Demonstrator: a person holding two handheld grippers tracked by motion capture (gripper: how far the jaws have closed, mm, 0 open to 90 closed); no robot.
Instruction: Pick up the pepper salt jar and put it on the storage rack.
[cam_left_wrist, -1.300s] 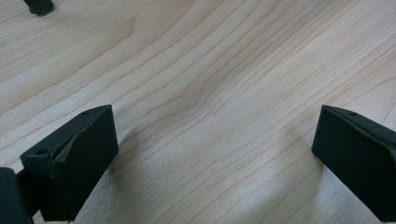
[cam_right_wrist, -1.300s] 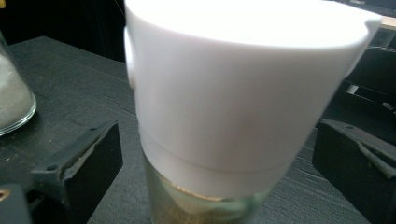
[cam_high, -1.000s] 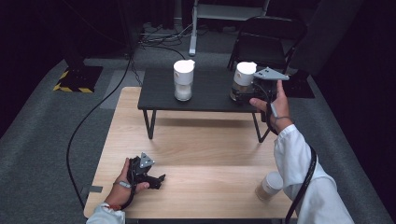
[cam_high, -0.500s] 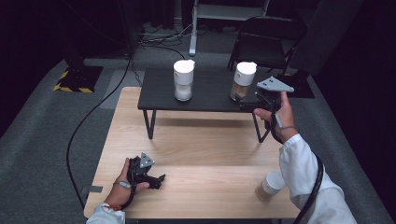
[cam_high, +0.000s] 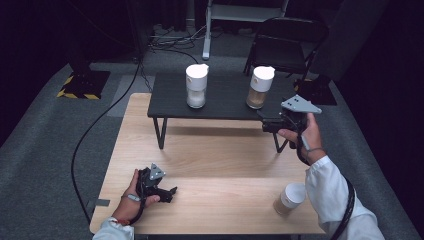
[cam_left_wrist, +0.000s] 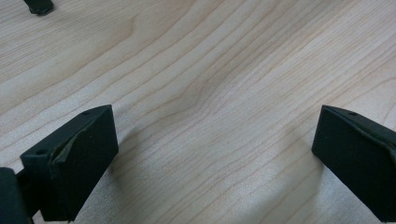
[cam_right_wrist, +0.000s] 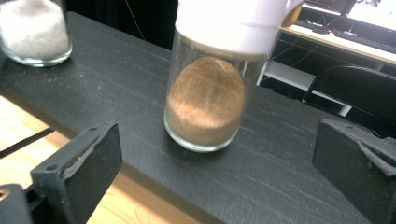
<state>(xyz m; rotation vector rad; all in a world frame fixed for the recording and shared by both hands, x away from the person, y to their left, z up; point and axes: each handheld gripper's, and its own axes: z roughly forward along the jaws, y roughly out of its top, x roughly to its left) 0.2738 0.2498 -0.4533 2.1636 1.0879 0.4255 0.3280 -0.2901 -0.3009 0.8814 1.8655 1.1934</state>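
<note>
Right gripper view: your right gripper faces the brown-powder jar on the black shelf, jaws spread wide and empty, the jar ahead between them, untouched. Close off-centre and you could tip it over the near edge. Your left gripper rests wide open on the wooden table.

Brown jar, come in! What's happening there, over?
Right gripper open, fingers apart short of the brown jar. Jar upright on black table. Left gripper open on wooden table. Nothing between.
</note>
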